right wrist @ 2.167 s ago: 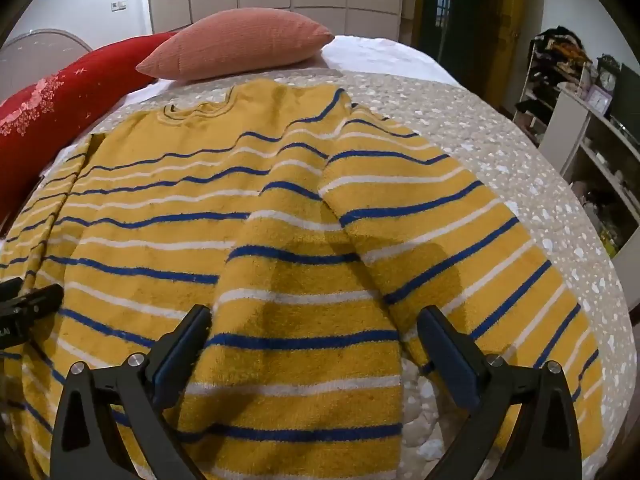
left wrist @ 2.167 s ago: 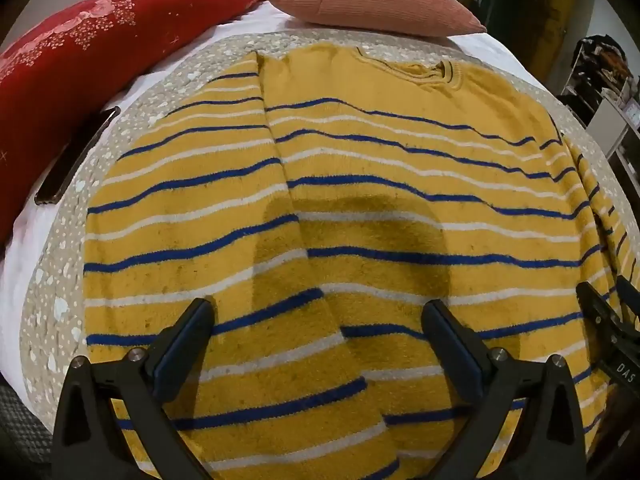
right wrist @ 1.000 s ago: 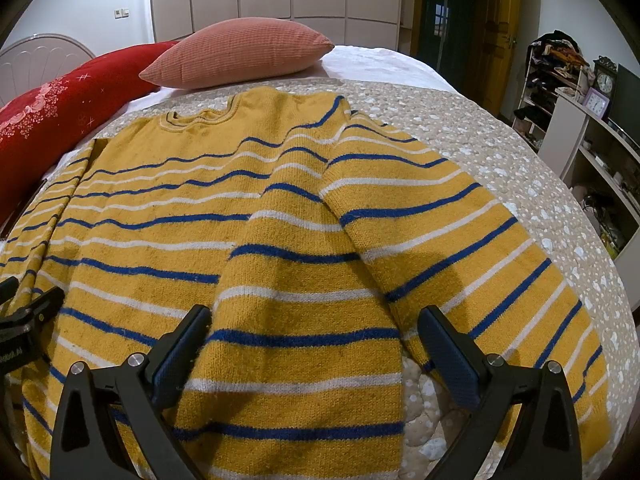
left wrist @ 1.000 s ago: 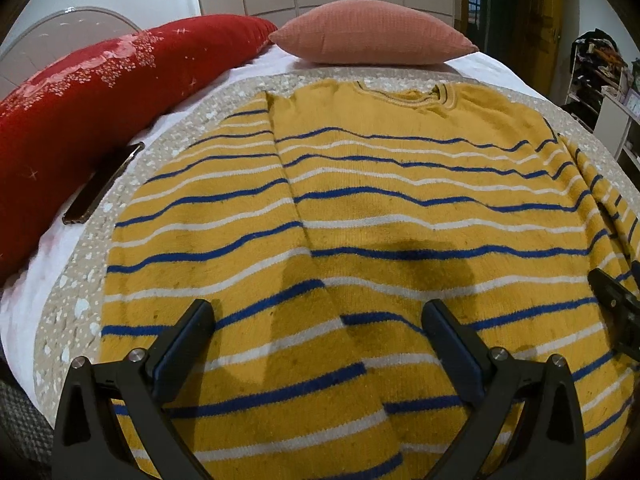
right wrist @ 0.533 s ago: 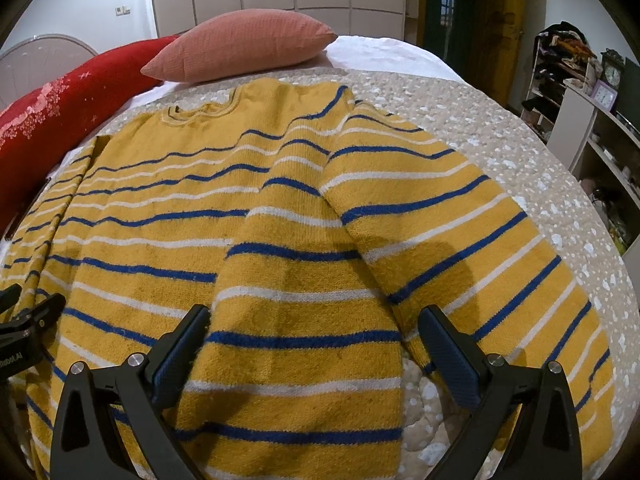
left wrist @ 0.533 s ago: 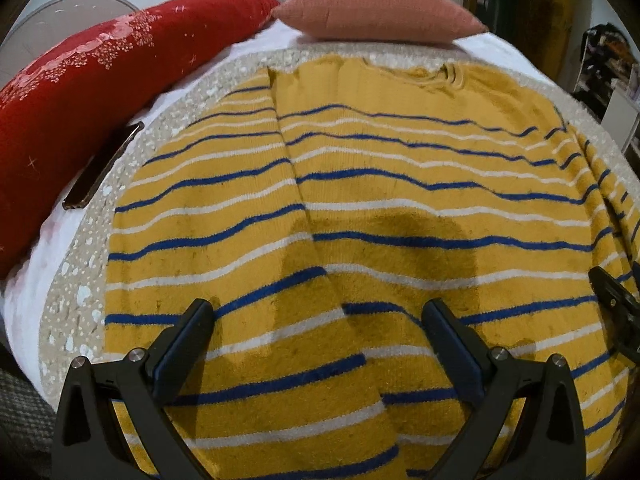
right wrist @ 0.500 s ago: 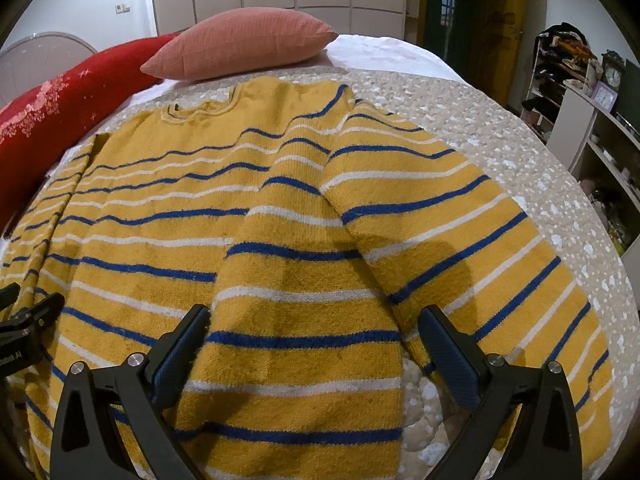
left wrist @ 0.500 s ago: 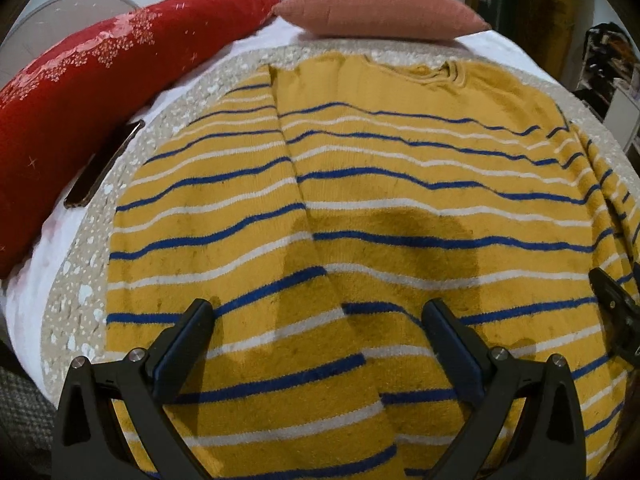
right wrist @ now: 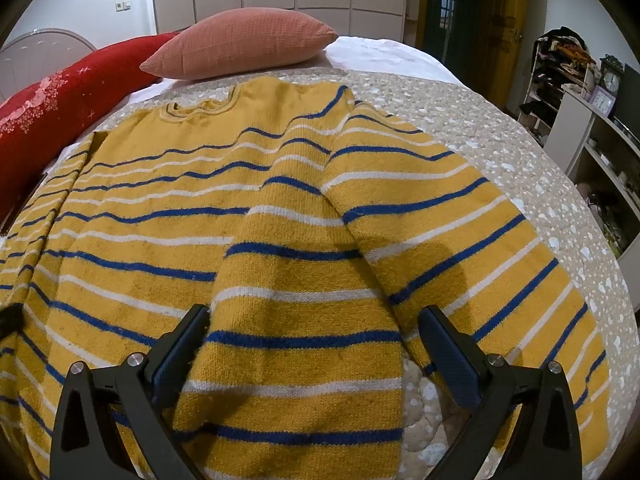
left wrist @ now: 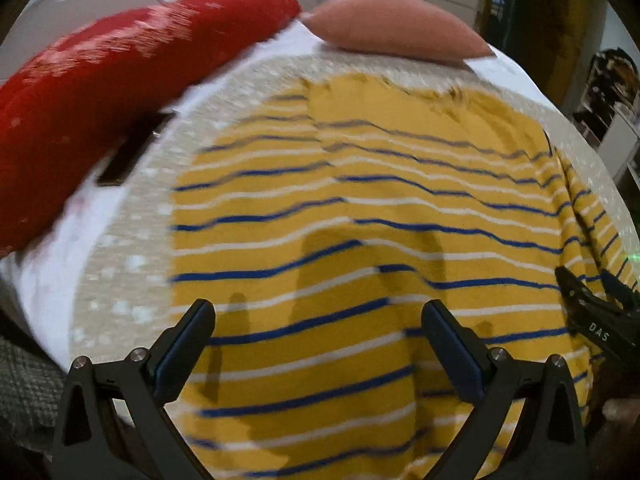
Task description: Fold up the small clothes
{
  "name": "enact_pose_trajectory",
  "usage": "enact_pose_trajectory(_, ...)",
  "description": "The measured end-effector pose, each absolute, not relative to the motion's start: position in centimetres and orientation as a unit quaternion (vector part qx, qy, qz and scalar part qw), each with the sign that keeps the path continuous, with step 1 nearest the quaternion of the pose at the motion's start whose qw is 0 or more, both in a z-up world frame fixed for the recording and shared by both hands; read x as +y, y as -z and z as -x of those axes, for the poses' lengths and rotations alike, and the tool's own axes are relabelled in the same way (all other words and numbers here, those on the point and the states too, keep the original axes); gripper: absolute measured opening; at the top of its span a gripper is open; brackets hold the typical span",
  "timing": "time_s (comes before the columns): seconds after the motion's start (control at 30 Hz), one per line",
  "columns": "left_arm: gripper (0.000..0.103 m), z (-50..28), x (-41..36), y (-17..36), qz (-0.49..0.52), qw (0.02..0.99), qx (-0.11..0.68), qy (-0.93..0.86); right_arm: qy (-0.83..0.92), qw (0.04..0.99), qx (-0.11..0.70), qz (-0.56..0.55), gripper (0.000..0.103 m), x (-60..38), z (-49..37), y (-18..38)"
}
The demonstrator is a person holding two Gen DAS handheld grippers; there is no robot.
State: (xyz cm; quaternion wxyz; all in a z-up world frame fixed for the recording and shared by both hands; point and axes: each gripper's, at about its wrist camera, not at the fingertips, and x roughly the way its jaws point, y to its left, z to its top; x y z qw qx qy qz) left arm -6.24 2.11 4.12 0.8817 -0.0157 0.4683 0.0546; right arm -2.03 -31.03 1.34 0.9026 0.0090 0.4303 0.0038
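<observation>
Both tools (left wrist: 318, 320) (right wrist: 312, 324) gape above the seemingly flat sweater (right wrist: 280, 240).

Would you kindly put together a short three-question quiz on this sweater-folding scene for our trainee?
1. True or false: the left gripper is clamped on the sweater.
2. Which sits just beyond the sweater's collar? A) pink pillow B) red pillow C) clock
3. Fill in: the dark flat object lies beside the ____ pillow.

Key: 1 false, both the left and right gripper are open and hold nothing; 2 A; 3 red.
</observation>
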Motion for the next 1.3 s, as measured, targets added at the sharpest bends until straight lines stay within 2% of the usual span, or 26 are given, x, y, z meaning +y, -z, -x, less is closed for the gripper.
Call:
enact_pose_trajectory(0.2, 0.103, 8.0, 7.0, -4.5, 0.083, 0.877, 0.468, -0.067, -0.001, 0.905, 0.424, -0.006, 0.103, -30.8, 2.2, -1.4)
enact_pose_trajectory(0.43, 0.101, 8.5, 4.9, -3.4, 0.066, 0.875, 0.479, -0.029, 0.001, 0.906, 0.424, -0.003, 0.103, -30.7, 2.3, -1.4)
enact_pose_trajectory(0.47, 0.095, 8.4, 4.3, -3.0, 0.060, 0.873, 0.483, -0.025, 0.001, 0.906, 0.424, -0.003, 0.103, -30.7, 2.3, -1.4)
enact_pose_trajectory(0.63, 0.040, 8.5, 2.1, -2.3, 0.002, 0.873, 0.486, -0.045, 0.002, 0.906, 0.423, -0.002, 0.103, -30.7, 2.3, -1.4)
enact_pose_trajectory(0.67, 0.019, 8.6, 2.2, -2.7, 0.003, 0.873, 0.485, -0.048, 0.002, 0.906, 0.423, -0.002, 0.103, -30.7, 2.3, -1.4)
enact_pose_trajectory(0.7, 0.011, 8.7, 2.5, -3.0, 0.004, 0.874, 0.483, -0.052, 0.002, 0.906, 0.423, -0.001, 0.103, -30.7, 2.3, -1.4)
enact_pose_trajectory(0.73, 0.011, 8.8, 3.0, -3.3, 0.012, 0.874, 0.482, -0.055, 0.002, 0.906, 0.423, -0.001, 0.103, -30.6, 2.3, -1.4)
enact_pose_trajectory(0.8, 0.003, 8.9, 4.2, -3.8, 0.027, 0.874, 0.479, -0.071, 0.002, 0.906, 0.423, -0.001, 0.103, -30.6, 2.3, -1.4)
enact_pose_trajectory(1.0, 0.002, 9.3, 8.7, -4.0, 0.032, 0.864, 0.473, -0.169, 0.002, 0.906, 0.423, -0.002, 0.103, -30.6, 2.3, -1.4)
enact_pose_trajectory(1.07, 0.002, 9.6, 10.0, -4.3, 0.069, 0.865, 0.476, -0.144, 0.002, 0.906, 0.423, -0.001, 0.103, -30.6, 2.3, -1.4)
enact_pose_trajectory(1.13, 0.007, 10.0, 10.2, -4.8, 0.092, 0.872, 0.471, -0.097, 0.003, 0.906, 0.423, 0.000, 0.103, -30.6, 2.3, -1.4)
enact_pose_trajectory(1.17, 0.020, 10.3, 9.7, -5.1, 0.101, 0.876, 0.467, -0.064, 0.003, 0.906, 0.423, 0.000, 0.103, -30.6, 2.3, -1.4)
enact_pose_trajectory(1.2, 0.040, 10.4, 9.1, -5.3, 0.105, 0.878, 0.464, -0.040, 0.003, 0.906, 0.423, 0.000, 0.103, -30.6, 2.3, -1.4)
enact_pose_trajectory(1.27, 0.057, 10.7, 7.3, -5.4, 0.109, 0.883, 0.457, 0.014, 0.004, 0.906, 0.422, 0.001, 0.103, -30.5, 2.3, -1.4)
enact_pose_trajectory(1.3, 0.057, 10.6, 6.4, -5.3, 0.106, 0.882, 0.457, 0.032, 0.004, 0.907, 0.422, 0.002, 0.103, -30.5, 2.3, -1.4)
